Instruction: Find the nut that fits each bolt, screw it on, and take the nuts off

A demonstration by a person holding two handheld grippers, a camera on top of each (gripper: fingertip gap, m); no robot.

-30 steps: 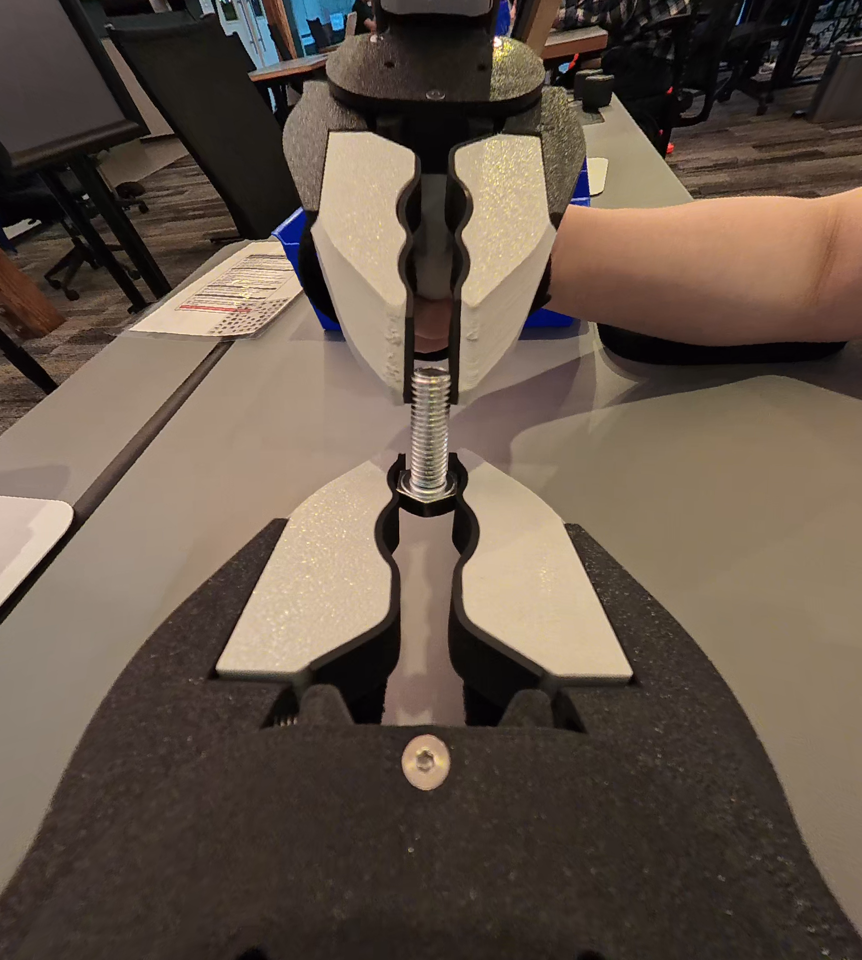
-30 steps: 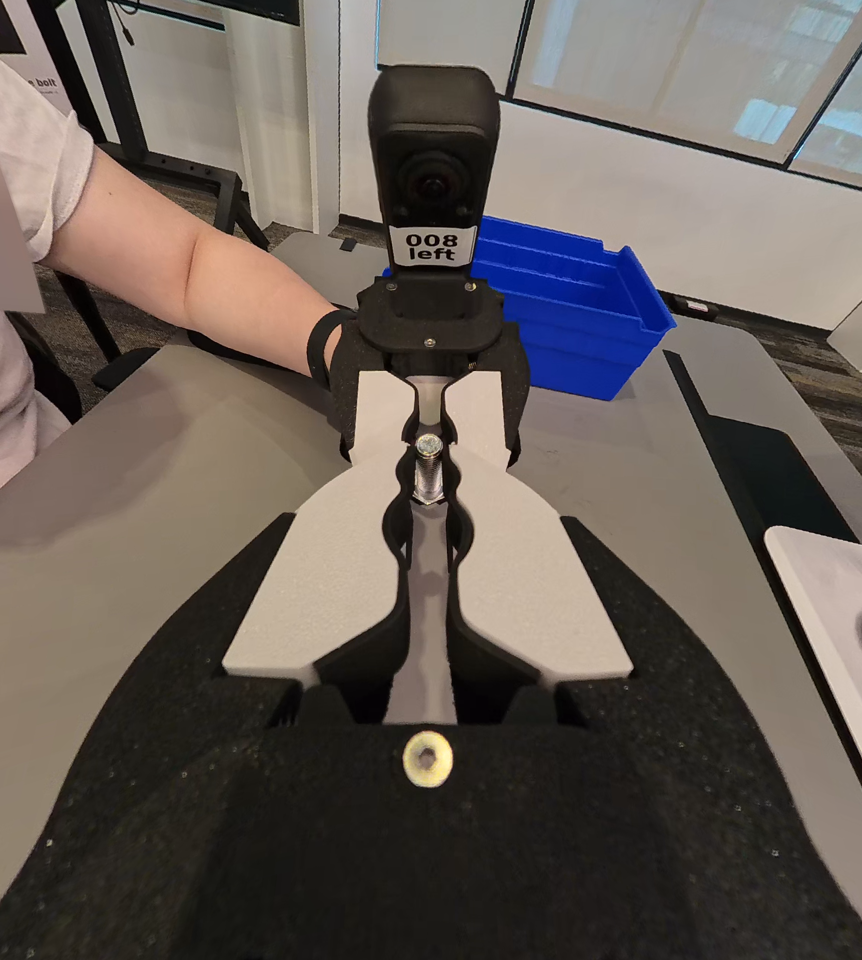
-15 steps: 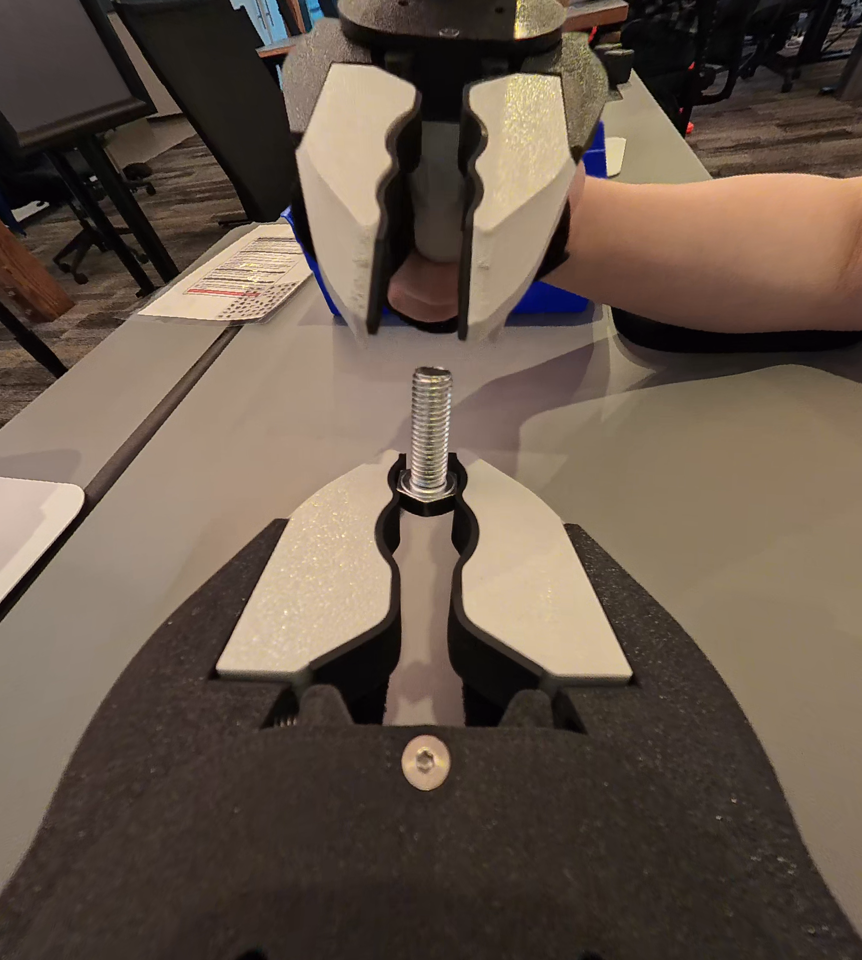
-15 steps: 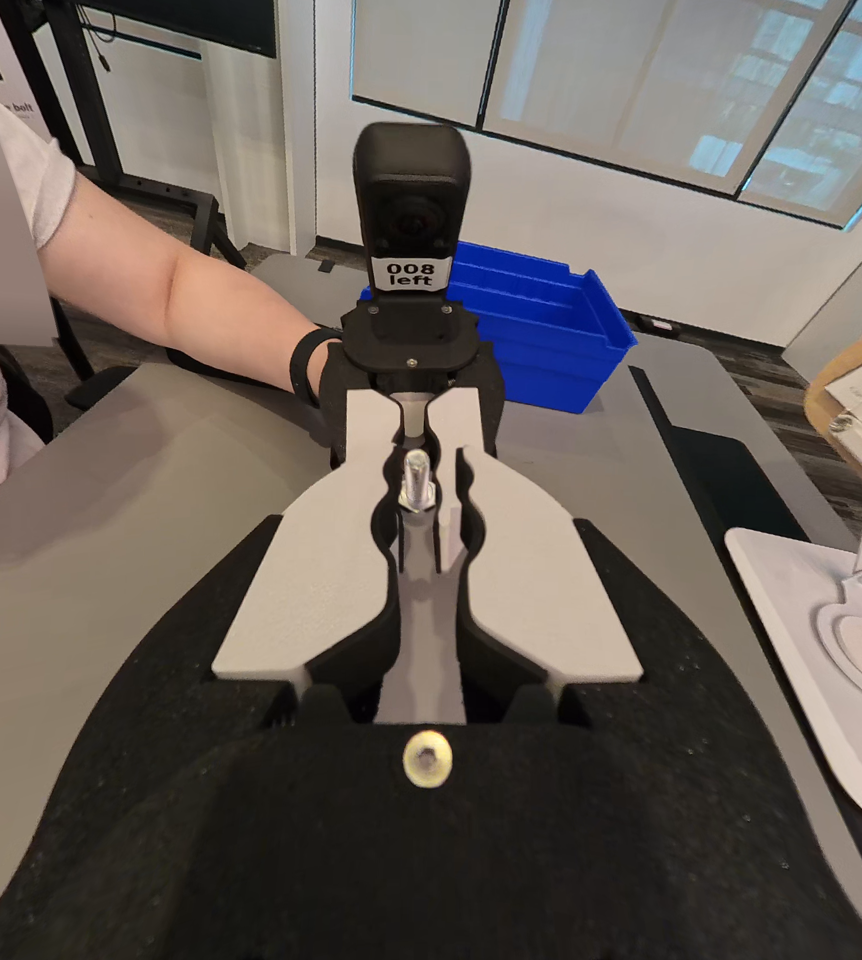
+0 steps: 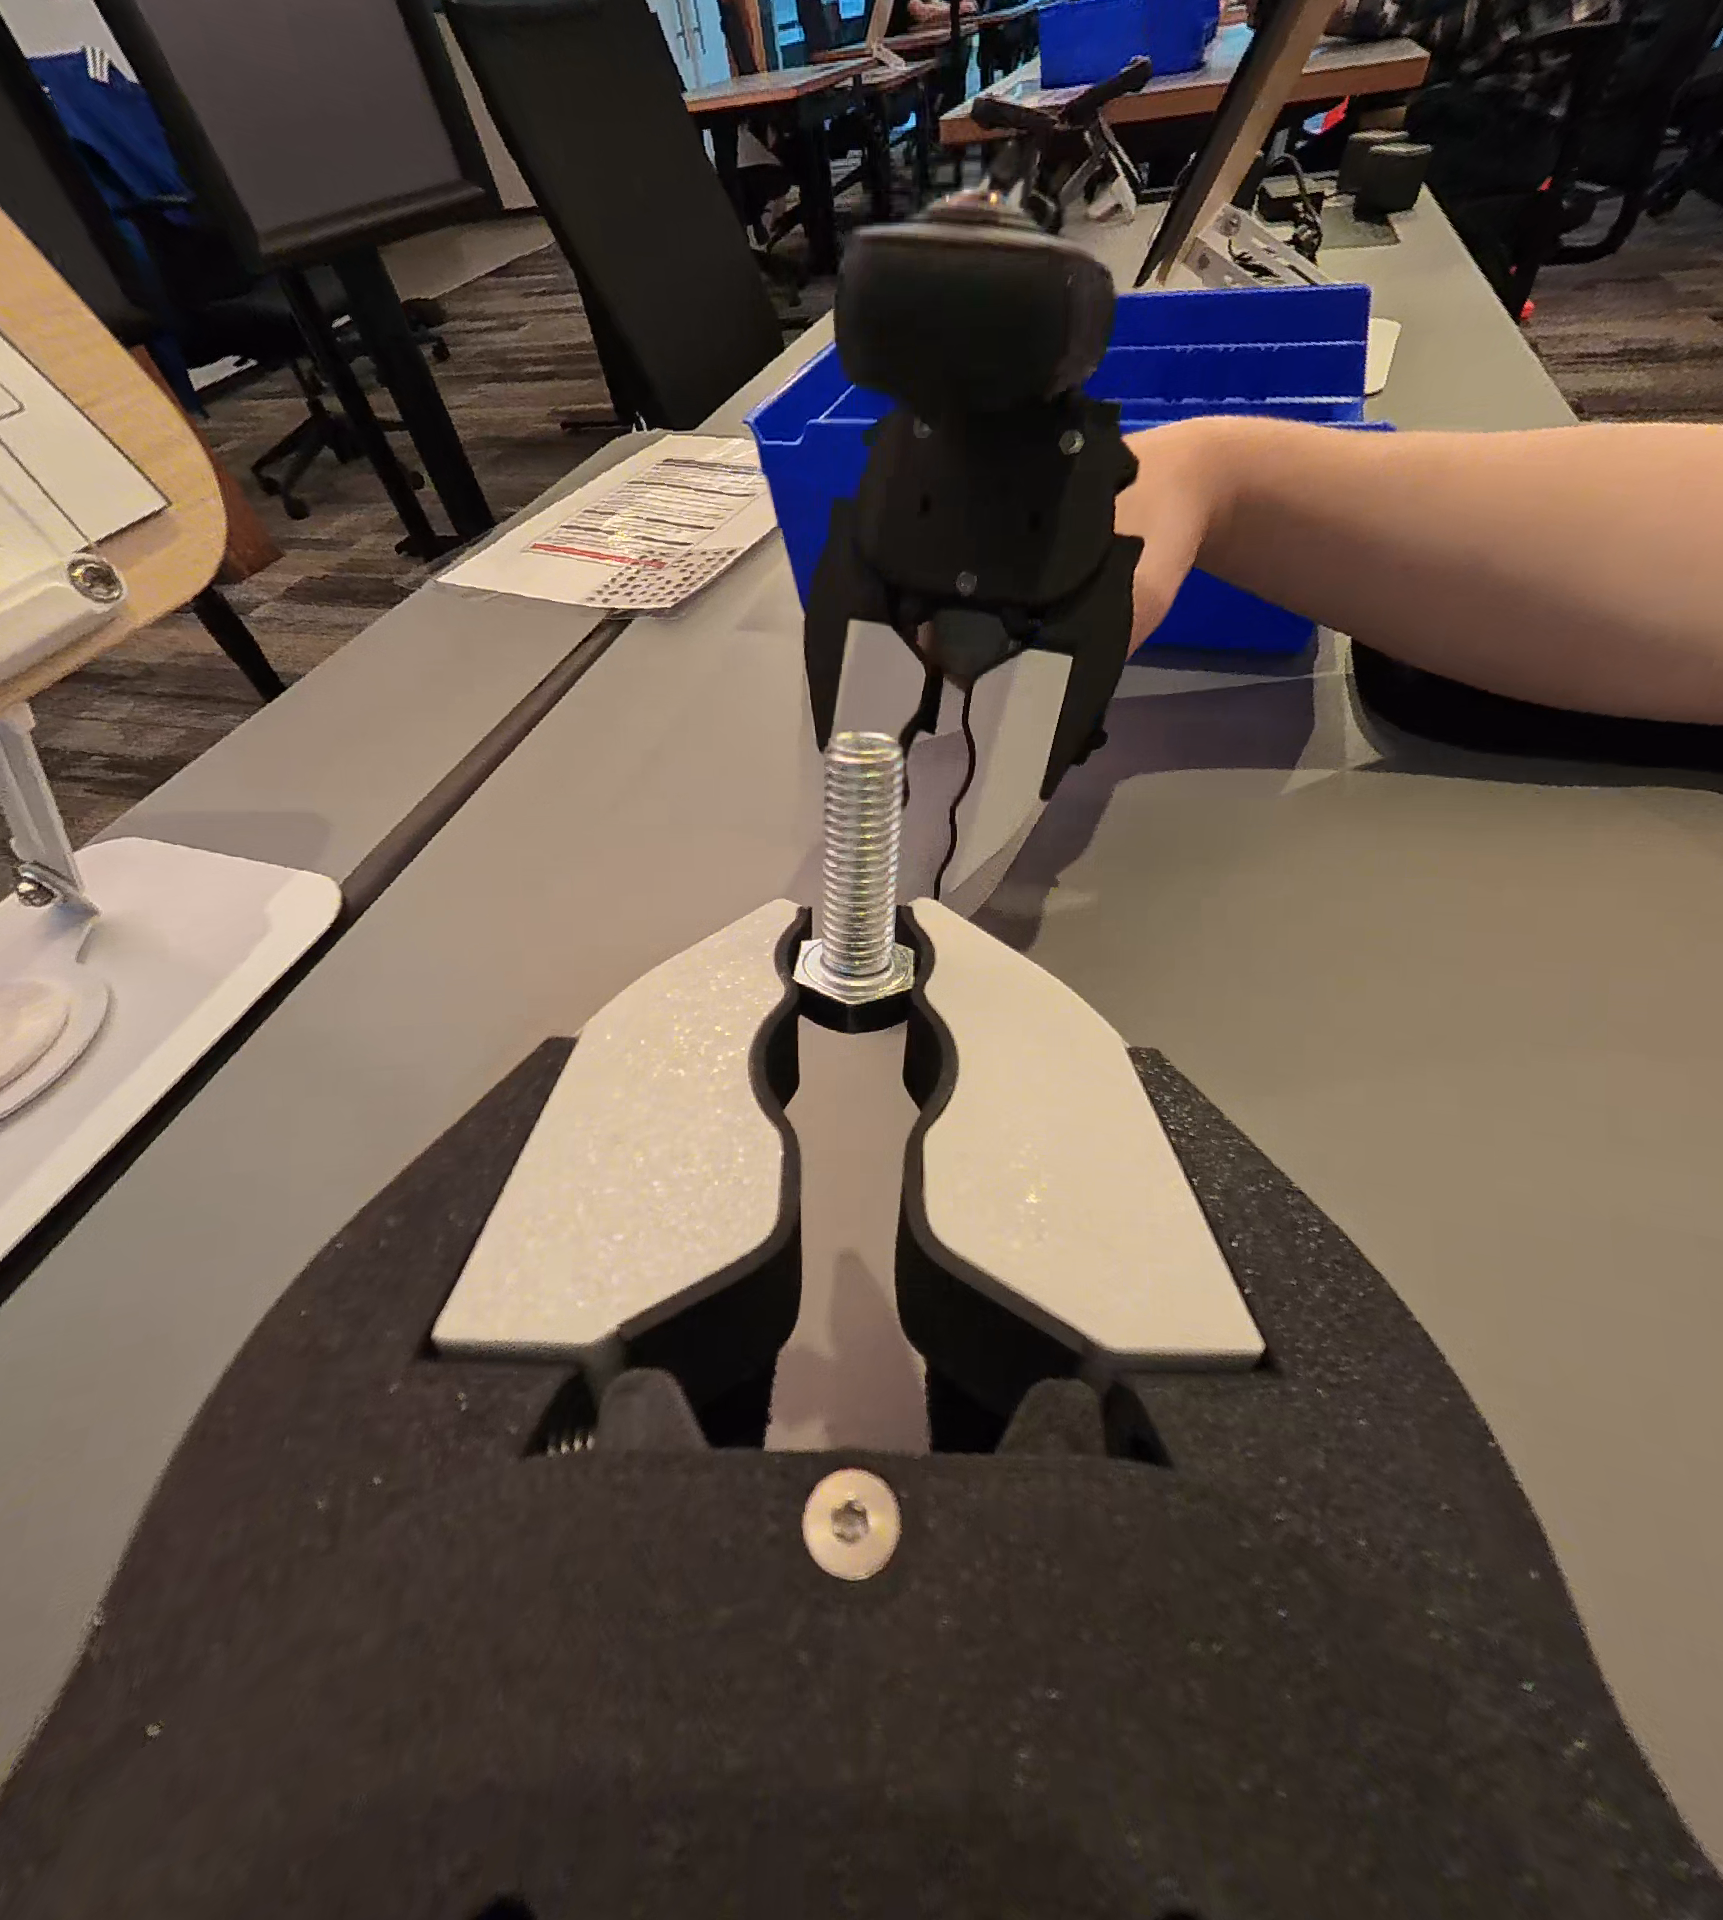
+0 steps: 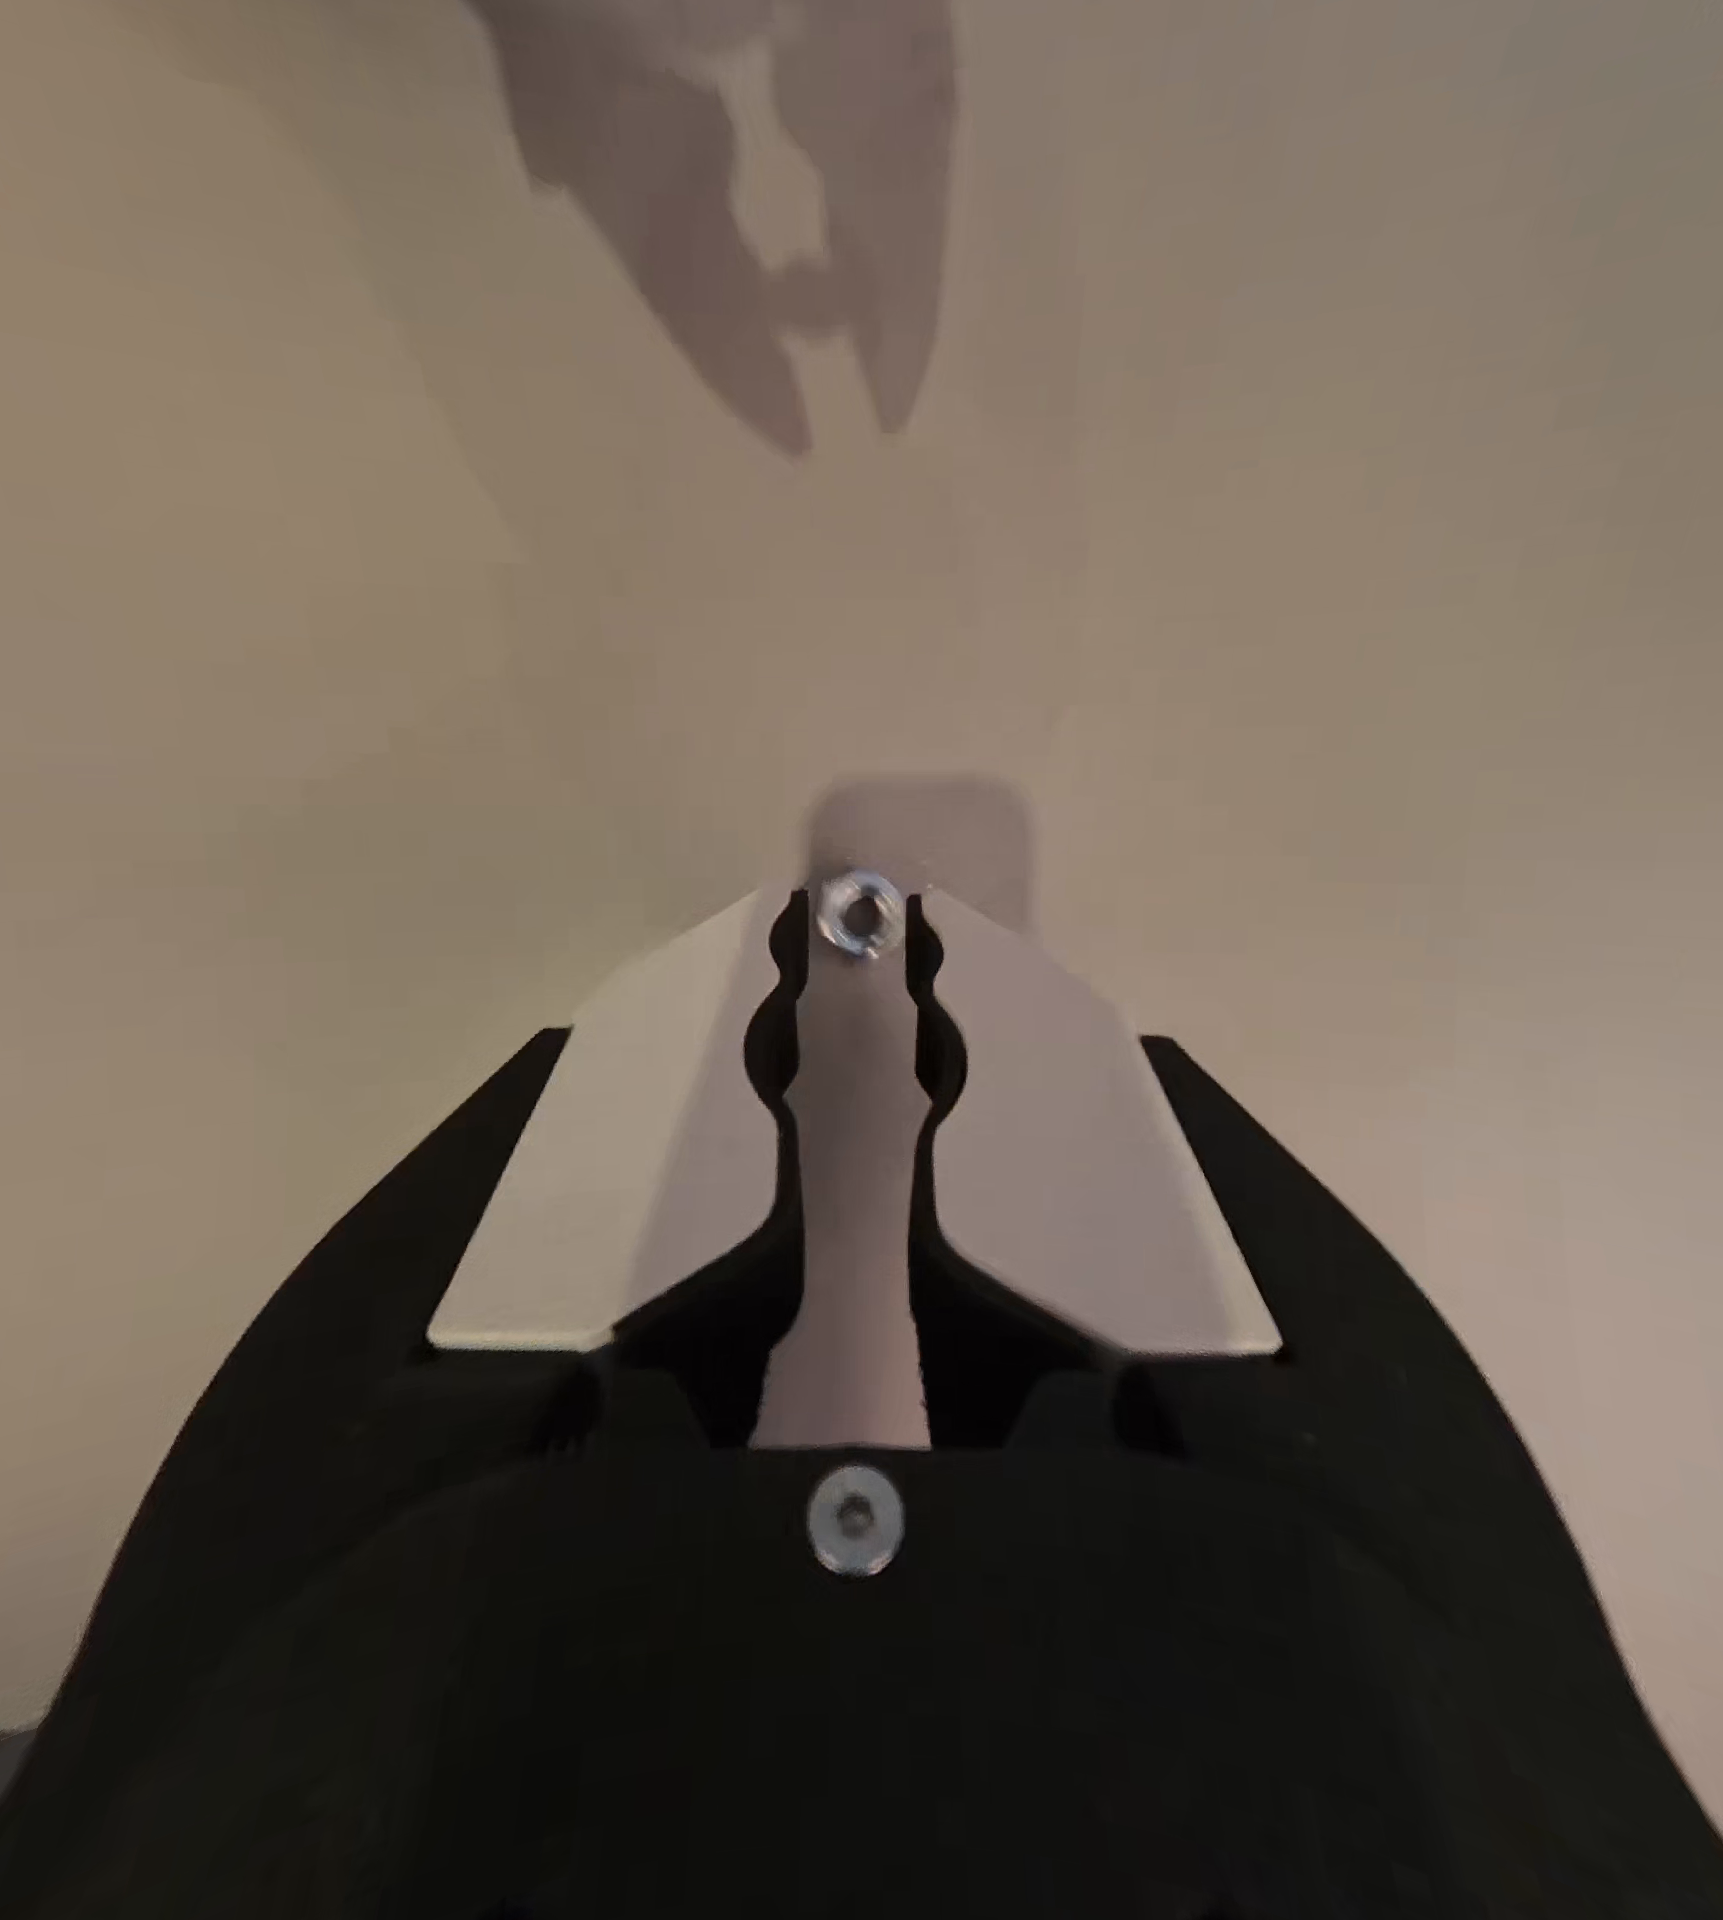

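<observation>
My left gripper (image 5: 855,925) is shut on the hex head of a silver bolt (image 5: 862,842), holding it with the threaded shaft pointing up and no nut on it. My right gripper (image 5: 950,753) hangs beyond the bolt, pointing down at the grey table (image 5: 1356,1039). In the right wrist view, my right gripper (image 6: 855,920) is open, looking straight down at the table (image 6: 317,623). A small silver nut (image 6: 857,928) lies between its fingertips, with a thin gap on each side. The picture is slightly blurred.
A blue bin (image 5: 1241,364) stands at the back of the table, behind the right gripper. A printed sheet (image 5: 649,530) lies at back left. A white stand base (image 5: 109,997) sits on the left table. A person's forearm (image 5: 1459,561) reaches in from the right. Some 12 cm of space lies between my two pairs of fingers.
My right gripper let go of the bolt's tip, opened, drew back and swung down over the table, now straddling a nut. My left gripper kept its hold on the bolt.
</observation>
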